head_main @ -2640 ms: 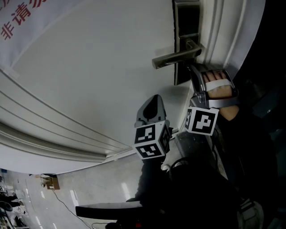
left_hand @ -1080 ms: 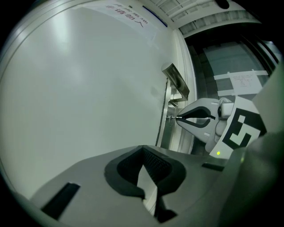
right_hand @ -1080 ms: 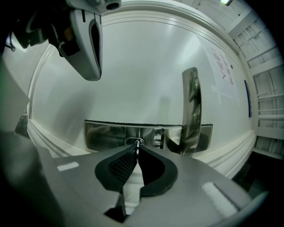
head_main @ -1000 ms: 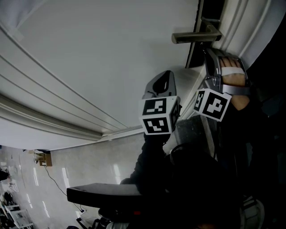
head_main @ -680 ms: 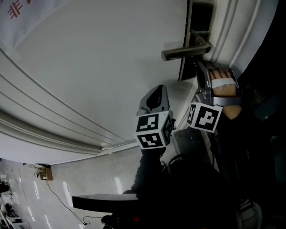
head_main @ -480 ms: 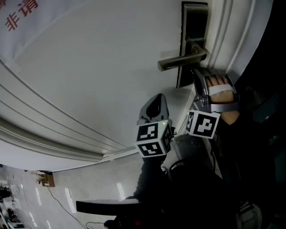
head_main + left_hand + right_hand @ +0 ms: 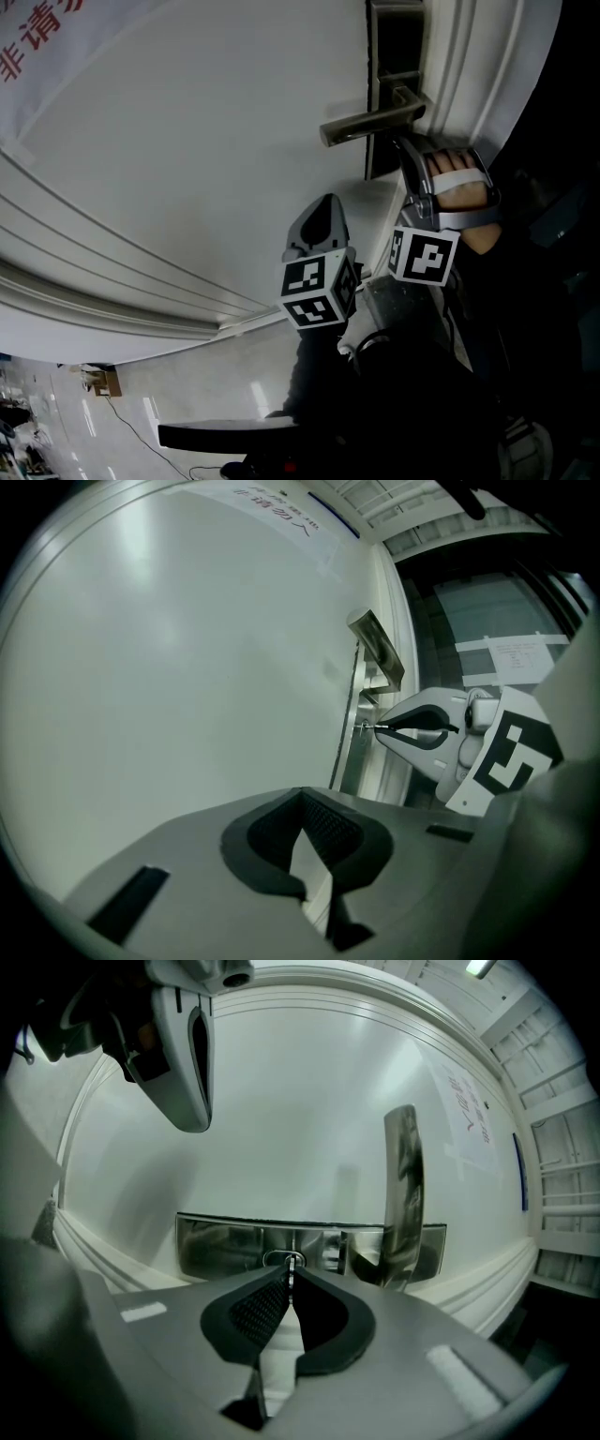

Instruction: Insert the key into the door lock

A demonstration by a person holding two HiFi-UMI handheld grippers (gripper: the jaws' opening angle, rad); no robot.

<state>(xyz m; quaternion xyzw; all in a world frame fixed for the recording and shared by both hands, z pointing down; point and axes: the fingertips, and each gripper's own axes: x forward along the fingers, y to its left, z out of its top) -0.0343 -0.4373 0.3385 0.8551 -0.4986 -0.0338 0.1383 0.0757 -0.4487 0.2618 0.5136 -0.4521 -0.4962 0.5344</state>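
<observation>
The right gripper [image 7: 291, 1275] is clamped on the key [image 7: 292, 1264], whose tip is at the keyhole [image 7: 277, 1258] in the lock plate [image 7: 220, 1246], beside the handle [image 7: 403, 1185]. The left gripper [image 7: 302, 794] hangs off the door [image 7: 187, 667], its 2 jaws together, holding nothing.

The white door [image 7: 187, 141] carries a dark metal lock plate [image 7: 234, 1246] close to its edge by the frame. A lever handle [image 7: 370, 120] sticks out from the plate, and the key [image 7: 292, 1269] meets the keyhole [image 7: 282, 1257] beside it. A sheet [image 7: 37, 37] with red characters lies flat on the door face, well apart from the plate. Raised mouldings [image 7: 112, 281] run near the door's bottom edge. On the glossy floor [image 7: 187, 375] sit a cardboard box [image 7: 108, 382] and a cable [image 7: 141, 427].
</observation>
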